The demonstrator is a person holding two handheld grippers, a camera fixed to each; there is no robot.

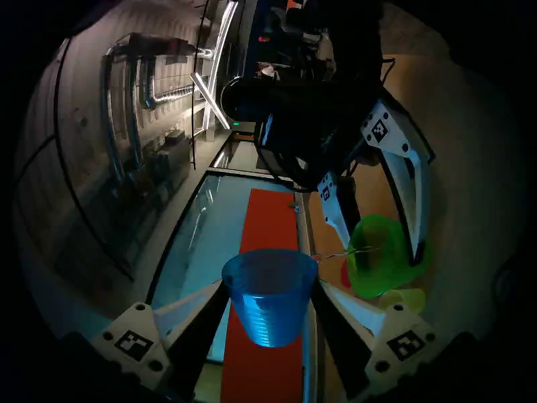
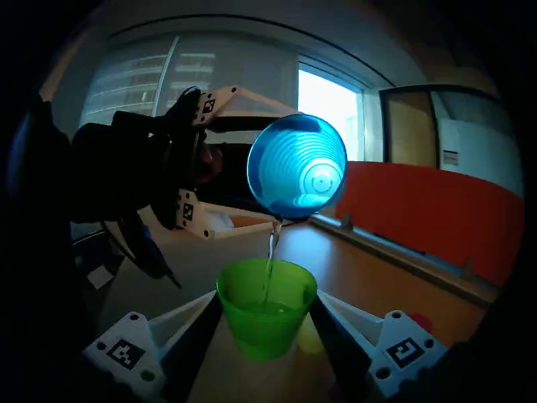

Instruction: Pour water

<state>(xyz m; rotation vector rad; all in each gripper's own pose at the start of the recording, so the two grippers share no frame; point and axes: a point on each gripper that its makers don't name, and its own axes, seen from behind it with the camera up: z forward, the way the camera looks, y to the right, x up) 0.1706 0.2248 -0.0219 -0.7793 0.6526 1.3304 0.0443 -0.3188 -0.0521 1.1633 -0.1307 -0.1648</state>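
Green translucent plastic comes nearest in the right gripper view: the green cup (image 2: 265, 326) stands upright, clamped between the 2 fingers of the right gripper (image 2: 266, 302), with a little water in the bottom. A thin stream of water (image 2: 271, 248) falls into it from the lip of the blue cup (image 2: 297, 164), which is tipped steeply just above, its ribbed base towards the camera. In the left gripper view that blue cup is pinched between the 2 fingers of the left gripper (image 1: 270, 292). A dark-gloved hand (image 2: 134, 168) holds that gripper. Under both cups lies a wooden table (image 2: 376, 269), and a yellow cup (image 1: 406, 299) sits near the green one. Farther off run a red partition (image 2: 429, 208) and a bright window (image 2: 329, 107).
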